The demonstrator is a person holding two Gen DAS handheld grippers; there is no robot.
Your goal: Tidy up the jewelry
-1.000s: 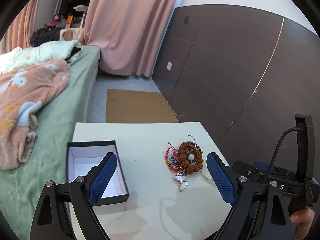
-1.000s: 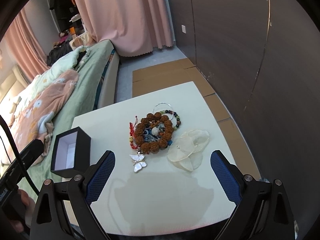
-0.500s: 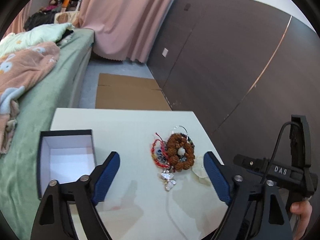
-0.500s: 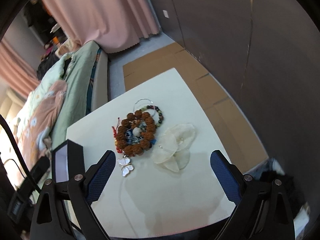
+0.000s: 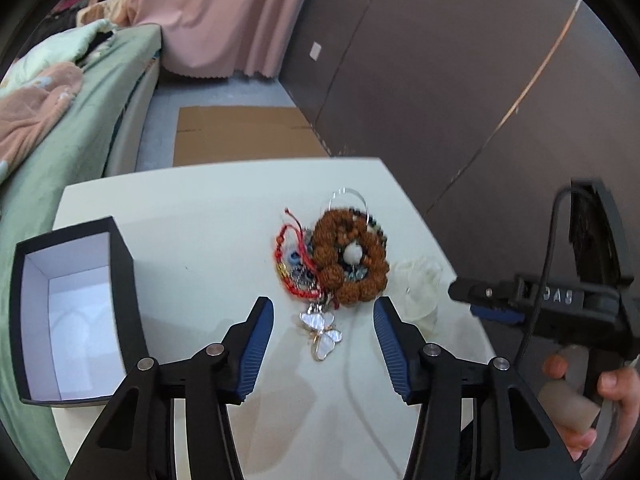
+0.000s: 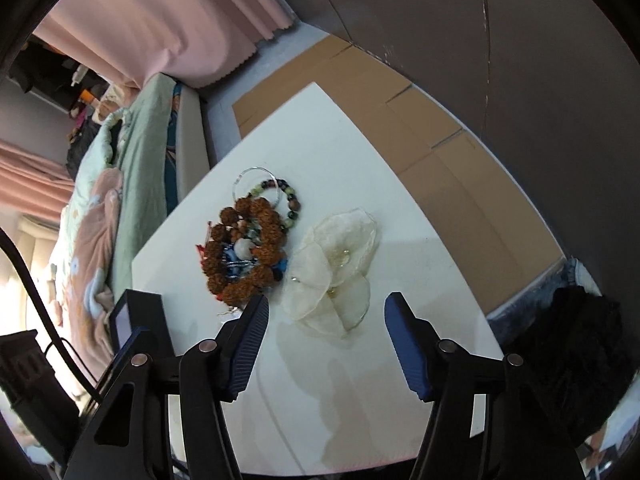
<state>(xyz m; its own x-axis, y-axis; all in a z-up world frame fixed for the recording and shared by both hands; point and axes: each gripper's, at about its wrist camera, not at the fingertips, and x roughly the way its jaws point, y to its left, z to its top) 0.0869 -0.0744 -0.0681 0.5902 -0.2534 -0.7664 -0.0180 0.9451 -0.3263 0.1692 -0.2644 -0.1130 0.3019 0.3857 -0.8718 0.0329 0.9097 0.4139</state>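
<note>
A pile of jewelry lies on the white table point(image 5: 208, 240): a brown bead bracelet point(image 5: 352, 256), red cord bracelets point(image 5: 290, 248), a pearly butterfly pendant point(image 5: 322, 330) and translucent petal earrings point(image 5: 418, 288). My left gripper point(image 5: 323, 344) is open above the butterfly pendant, holding nothing. The open black box point(image 5: 68, 312) with a white inside stands at the left. In the right wrist view my right gripper point(image 6: 326, 340) is open over the petal earrings point(image 6: 336, 264), beside the brown bracelet point(image 6: 244, 256) and a multicolour bead bracelet point(image 6: 288, 200).
A bed with a green cover point(image 5: 80, 92) runs along the table's left side. Flat cardboard point(image 5: 244, 136) lies on the floor beyond the table. A dark wall panel point(image 5: 440, 80) stands to the right. The right gripper's body point(image 5: 560, 296) shows in the left wrist view.
Both grippers have moved closer to the jewelry pile and lower. Both jaws have narrowed but stay open. The right gripper has swung over the petal earrings.
</note>
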